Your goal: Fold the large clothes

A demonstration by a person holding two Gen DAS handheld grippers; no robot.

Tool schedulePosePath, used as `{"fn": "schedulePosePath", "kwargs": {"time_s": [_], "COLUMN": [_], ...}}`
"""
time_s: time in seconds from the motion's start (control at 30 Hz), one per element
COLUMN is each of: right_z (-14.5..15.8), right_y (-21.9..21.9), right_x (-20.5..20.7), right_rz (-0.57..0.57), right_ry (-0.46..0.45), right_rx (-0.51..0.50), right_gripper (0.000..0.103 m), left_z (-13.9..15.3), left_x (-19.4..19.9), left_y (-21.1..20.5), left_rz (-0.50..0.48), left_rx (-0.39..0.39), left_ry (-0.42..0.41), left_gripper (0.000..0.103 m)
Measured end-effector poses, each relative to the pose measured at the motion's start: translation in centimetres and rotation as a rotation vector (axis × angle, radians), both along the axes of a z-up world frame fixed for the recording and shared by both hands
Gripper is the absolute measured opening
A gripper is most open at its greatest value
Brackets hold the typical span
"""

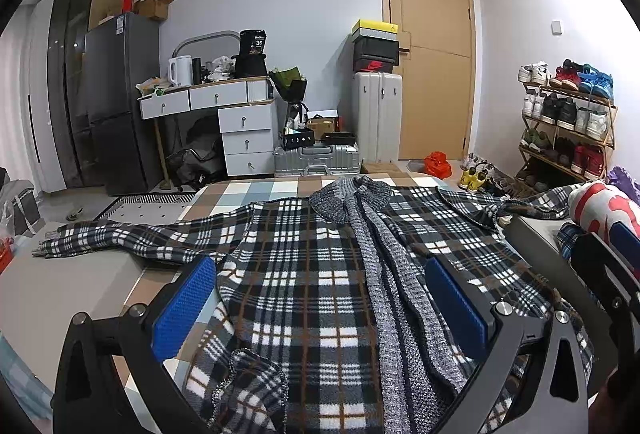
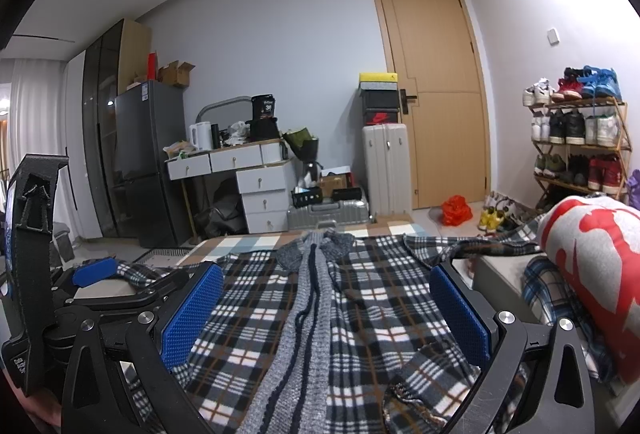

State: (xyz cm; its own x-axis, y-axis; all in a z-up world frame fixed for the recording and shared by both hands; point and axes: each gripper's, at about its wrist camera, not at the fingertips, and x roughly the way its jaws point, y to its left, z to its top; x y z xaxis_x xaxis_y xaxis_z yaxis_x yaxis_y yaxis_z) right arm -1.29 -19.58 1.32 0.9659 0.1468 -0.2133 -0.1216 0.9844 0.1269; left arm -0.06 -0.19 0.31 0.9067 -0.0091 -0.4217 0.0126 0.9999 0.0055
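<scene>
Beneath both wide-open hand-held grippers, left [image 1: 320, 308] and right [image 2: 326, 312], the plaid coat [image 1: 304, 274] lay spread on the bed [image 1: 248, 192]. Ahead, a shoe rack [image 2: 580, 150] held sneakers; a black bag [image 2: 263, 106] read "36".

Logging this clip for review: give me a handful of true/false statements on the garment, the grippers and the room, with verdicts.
1. The plaid coat lies spread open, front side up, on the bed. True.
2. The left gripper is shut on a sleeve. False: its jaws stand wide open, with the coat lying below them.
3. The right gripper is open. True.
4. The wooden door stands ajar. False: it is closed.
5. A shoe rack stands right of the door. True.
6. The coat's left-hand sleeve is folded across the chest. False: it stretches out sideways.
</scene>
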Motion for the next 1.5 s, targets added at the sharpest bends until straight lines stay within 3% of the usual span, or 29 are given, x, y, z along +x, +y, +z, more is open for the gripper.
{"fn": "schedulePosePath", "kwargs": {"time_s": [0.23,0.37,0.47,0.57,0.67,0.8,0.9,1.0,1.2,1.37,1.47,1.5], "right_z": [1.8,4.6,7.8,10.5,11.7,9.6,7.2,4.3,1.3,-0.3,-1.1,-1.7], "right_y": [-2.8,-6.4,-10.4,-15.6,-22.5,-31.4,-37.2,-41.5,-45.9,-47.3,-47.5,-47.5], "right_x": [1.9,4.2,6.5,9.5,13.7,19.6,22.4,25.1,28.1,29.5,30.7,31.0], "right_rz": [0.017,0.046,0.007,-0.094,-0.229,-0.380,-0.477,-0.491,-0.550,-0.603,-0.640,-0.647], "right_ry": [0.059,0.108,0.124,0.158,0.260,0.483,0.585,0.718,0.838,0.940,0.984,1.004], "right_rx": [0.072,0.091,0.061,0.027,0.077,0.197,0.308,0.428,0.527,0.560,0.502,0.493], "right_gripper": [0.103,0.103,0.103,0.103,0.103,0.103,0.103,0.103,0.101,0.082,0.063,0.052], "left_z": [-0.4,-1.0,-1.3,-1.6,-2.1,-2.8,-3.3,-3.9,-5.0,-5.1,-5.1,-5.0], "left_x": [0.0,0.6,0.9,1.1,1.4,1.8,2.2,2.6,3.3,3.7,3.4,3.3], "left_y": [0.0,-0.2,-0.3,-0.4,-0.4,-0.4,-0.4,-0.4,-0.4,-0.3,-0.4,-0.4], "left_rz": [-0.027,-0.069,-0.109,-0.143,-0.162,-0.189,-0.191,-0.192,-0.204,-0.231,-0.238,-0.236], "left_rx": [0.023,0.058,0.032,0.021,0.011,0.021,0.063,0.090,0.112,0.092,0.095,0.100], "left_ry": [0.021,0.134,0.245,0.218,0.211,0.225,0.234,0.255,0.310,0.352,0.349,0.348], "left_gripper": [0.102,0.102,0.102,0.102,0.102,0.102,0.102,0.102,0.102,0.102,0.102,0.102]}}
